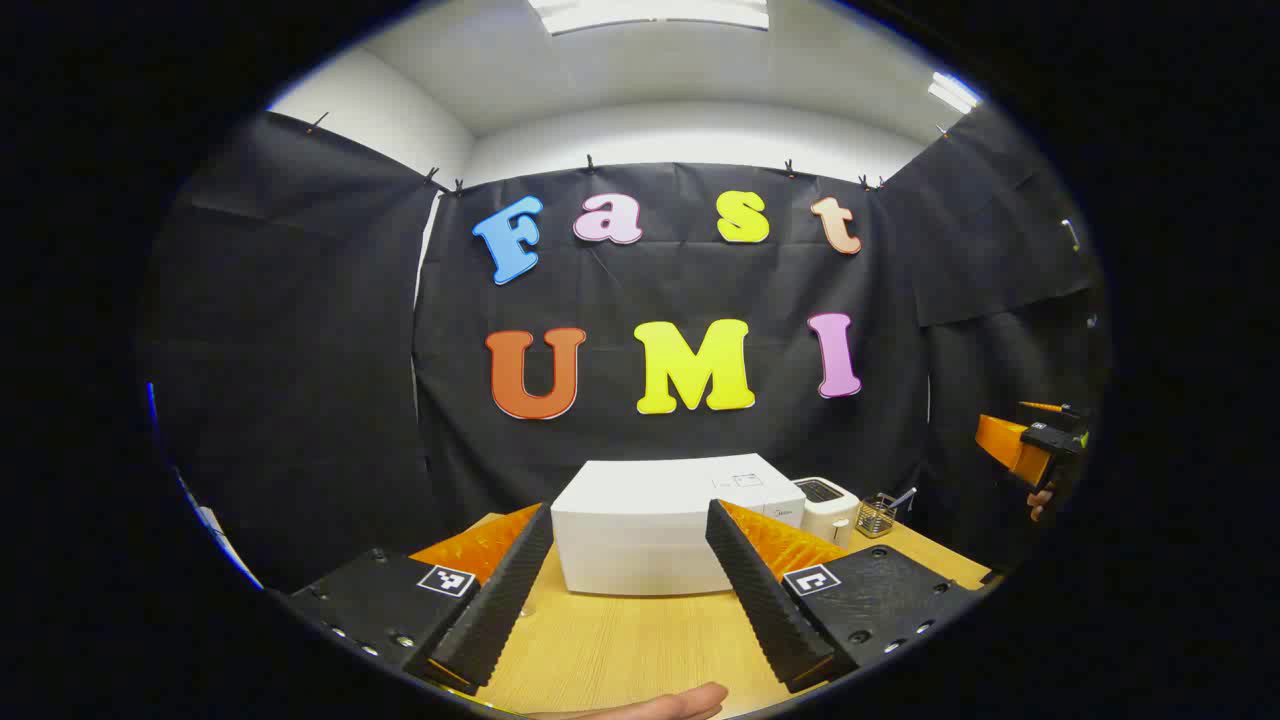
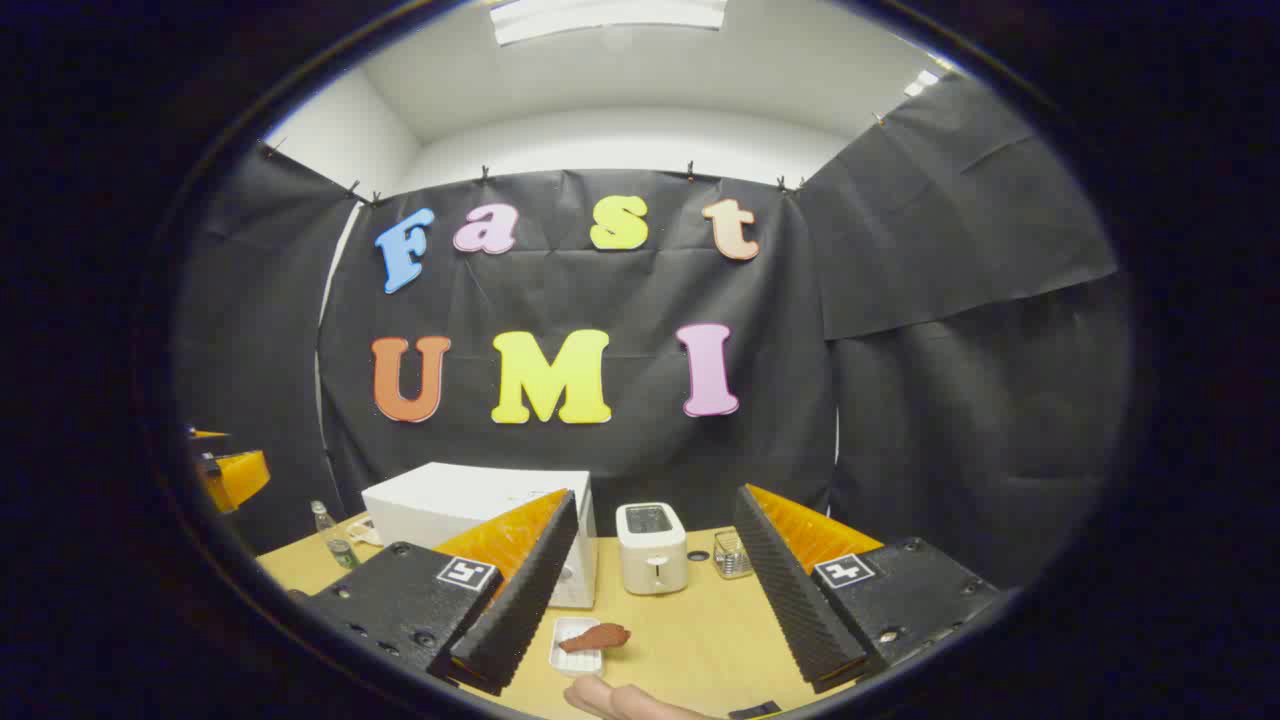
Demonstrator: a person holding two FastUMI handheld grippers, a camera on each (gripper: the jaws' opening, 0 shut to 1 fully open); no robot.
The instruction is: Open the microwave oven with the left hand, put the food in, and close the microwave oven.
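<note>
Both claws, left gripper (image 1: 628, 590) and right gripper (image 2: 650, 600), gape wide over the table (image 2: 700, 640). Microwave (image 2: 470, 505) sits shut at the back edge (toaster (image 2: 651, 548) beside it), food (image 2: 595, 637) near the front.

Black cloth wall (image 1: 300, 330) all round, ceiling light (image 1: 650, 12) at twelve o'clock, wooden table (image 2: 700, 640) at six.

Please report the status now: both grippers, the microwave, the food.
Left gripper open, empty, facing closed microwave. Right gripper open, empty, above table. Food on small tray, in front of microwave. Toaster beside microwave; path looks free.
</note>
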